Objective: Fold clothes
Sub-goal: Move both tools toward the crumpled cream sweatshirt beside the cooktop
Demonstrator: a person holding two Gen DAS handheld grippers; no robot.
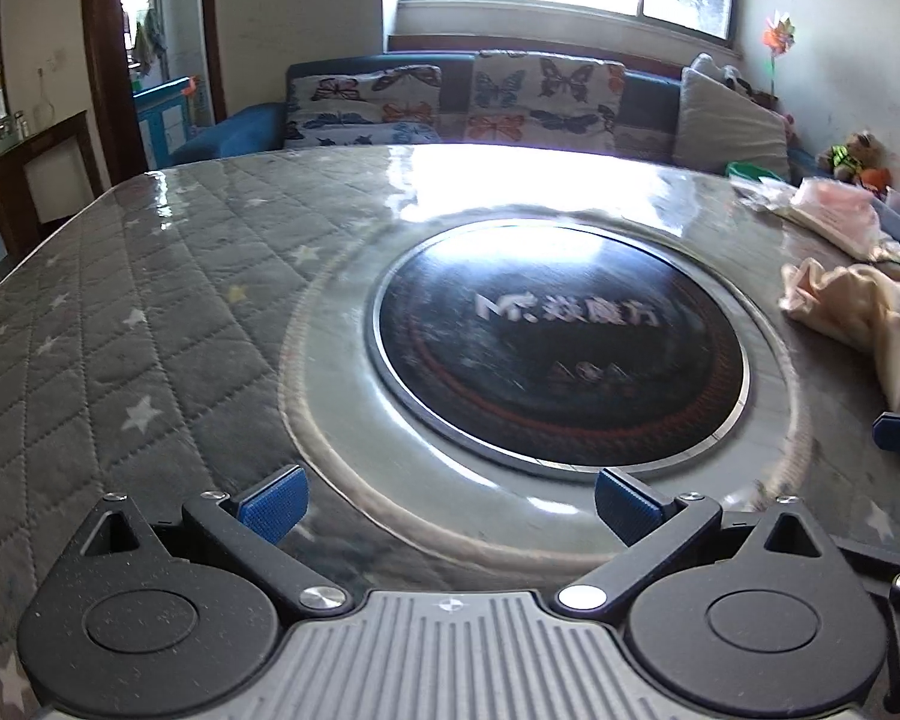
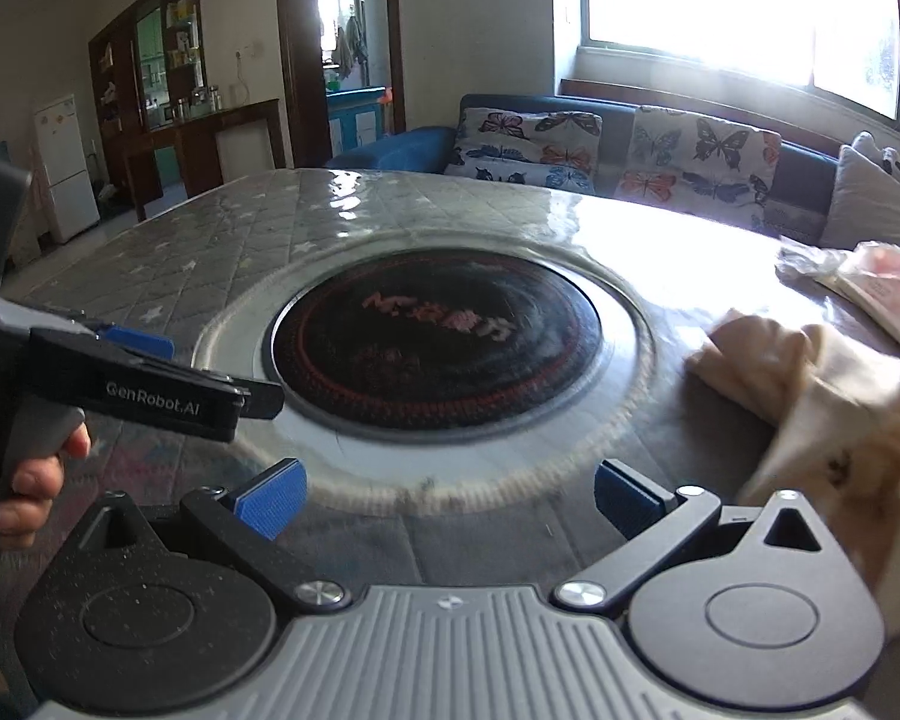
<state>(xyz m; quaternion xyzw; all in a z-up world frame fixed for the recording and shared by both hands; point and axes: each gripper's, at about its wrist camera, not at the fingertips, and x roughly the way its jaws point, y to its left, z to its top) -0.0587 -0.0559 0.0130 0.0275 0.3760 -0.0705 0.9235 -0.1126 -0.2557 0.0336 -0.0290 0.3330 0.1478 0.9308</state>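
Reach is the step I judge to be in hand: neither tool has cloth in it. My left gripper (image 1: 447, 504) hangs over the table with its blue pads spread wide and only the tabletop between them. My right gripper (image 2: 447, 495) is likewise spread and empty. The cream garment (image 2: 810, 396) lies crumpled on the table's right side, just right of the right tool; in the left view it sits at the far right edge (image 1: 858, 312), well apart from the left pads. Next I need to swing both tools rightward, find an edge or corner of the cloth, and close on it so I can spread it flat before any fold; the bunching hides the seams, so picking a clean edge may be fiddly.

The table (image 1: 150, 300) wears a grey quilted cover with stars under a glossy clear sheet, with a round black cooktop (image 1: 561, 354) set in the middle. Beyond stands a blue sofa (image 2: 426, 144) with butterfly cushions (image 2: 528, 144) under a bright window (image 2: 738, 12). A plastic-wrapped packet (image 2: 876, 288) lies at the far right.
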